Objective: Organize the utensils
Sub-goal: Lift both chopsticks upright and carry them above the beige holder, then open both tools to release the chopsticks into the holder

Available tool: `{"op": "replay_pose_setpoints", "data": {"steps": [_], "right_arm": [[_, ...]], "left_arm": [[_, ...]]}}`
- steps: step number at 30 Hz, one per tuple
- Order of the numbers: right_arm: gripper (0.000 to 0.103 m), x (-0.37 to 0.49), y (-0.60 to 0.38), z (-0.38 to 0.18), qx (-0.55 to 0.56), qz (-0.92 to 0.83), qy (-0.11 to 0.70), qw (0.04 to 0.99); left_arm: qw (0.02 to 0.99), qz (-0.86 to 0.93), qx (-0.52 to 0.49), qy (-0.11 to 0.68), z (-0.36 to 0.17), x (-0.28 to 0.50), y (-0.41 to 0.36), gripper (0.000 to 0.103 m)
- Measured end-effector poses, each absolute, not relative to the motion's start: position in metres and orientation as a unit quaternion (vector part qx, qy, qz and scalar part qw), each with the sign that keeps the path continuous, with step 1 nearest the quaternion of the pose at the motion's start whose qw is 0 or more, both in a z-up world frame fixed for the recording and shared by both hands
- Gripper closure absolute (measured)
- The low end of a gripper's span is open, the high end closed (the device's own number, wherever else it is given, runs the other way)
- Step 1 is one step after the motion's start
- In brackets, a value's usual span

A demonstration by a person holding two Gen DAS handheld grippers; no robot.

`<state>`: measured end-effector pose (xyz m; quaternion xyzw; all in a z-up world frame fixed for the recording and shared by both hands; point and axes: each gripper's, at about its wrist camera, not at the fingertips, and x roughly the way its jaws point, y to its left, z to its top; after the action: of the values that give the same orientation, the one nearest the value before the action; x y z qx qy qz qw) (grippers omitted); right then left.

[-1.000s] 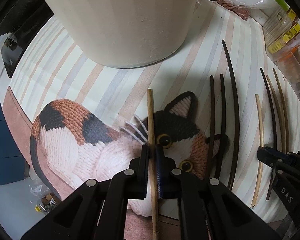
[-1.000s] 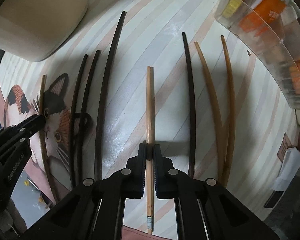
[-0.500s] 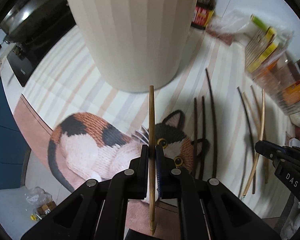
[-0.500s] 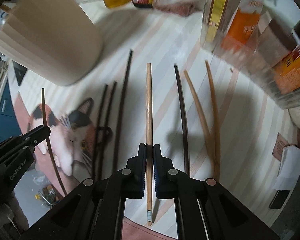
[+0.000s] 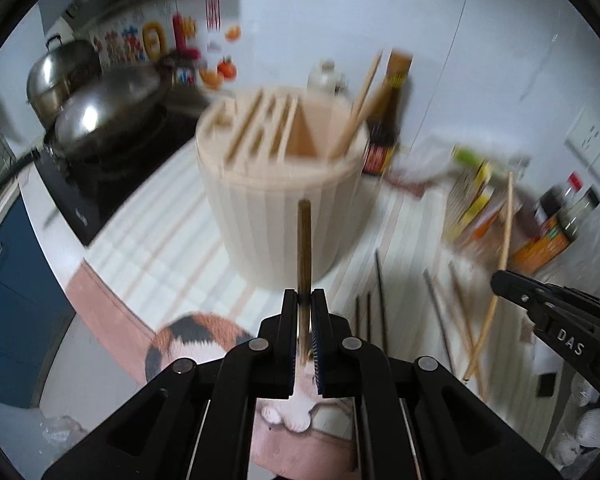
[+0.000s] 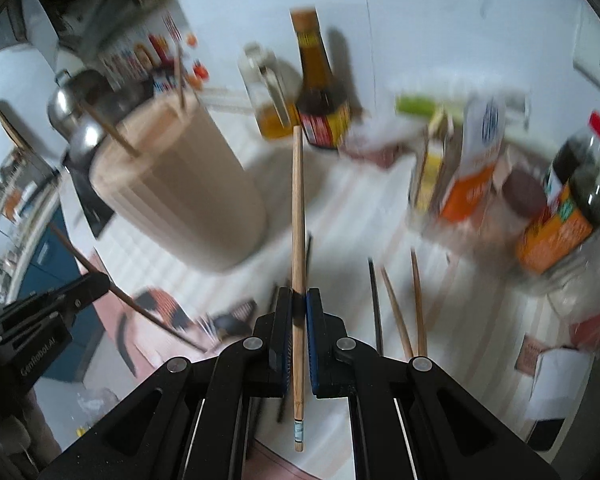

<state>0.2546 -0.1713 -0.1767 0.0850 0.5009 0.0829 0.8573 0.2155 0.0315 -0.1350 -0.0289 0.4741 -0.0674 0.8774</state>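
Each gripper squeezes one chopstick in mid-frame, two already stand in the round holder above, and several more lie on the striped mat below

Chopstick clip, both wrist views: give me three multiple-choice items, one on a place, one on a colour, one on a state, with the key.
1. Where do the two chopsticks already stored stand?
A. in the beige slotted holder
B. in the wok
C. on the cat mat

2. What colour is the chopstick in the right gripper?
A. black
B. light wood
C. red

3. How is the left gripper?
A. open, empty
B. shut on a chopstick
C. shut on a bottle

Key: 1 A, two sticks rise from the holder's top; 2 B, its pale shaft runs between the pads; 3 B, the pads pinch a brown stick.
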Motion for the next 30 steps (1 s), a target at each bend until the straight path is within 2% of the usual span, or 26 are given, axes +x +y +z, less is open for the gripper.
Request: {"op": "replay_pose_setpoints", "data": {"steps": [18,23,30], "right_arm": [[0.096,0.329,-0.135,-0.019,0.134,0.151,0.343,0.917],[0.096,0.352,-0.119,-0.005,0.137,0.151,0.316,0.926],[0.096,0.384,-0.095,-0.028,0.131,0.147,0.312,0.929]], "left_arm": [[0.932,-0.105,-0.083,0.338,0.04,0.244,0.059,0.099],[0.935,-0.089,-0.07,0.336,0.048,0.267,0.065,0.099],[0.919,-0.081,-0.062,0.381,0.015,0.3,0.065,0.099]]}}
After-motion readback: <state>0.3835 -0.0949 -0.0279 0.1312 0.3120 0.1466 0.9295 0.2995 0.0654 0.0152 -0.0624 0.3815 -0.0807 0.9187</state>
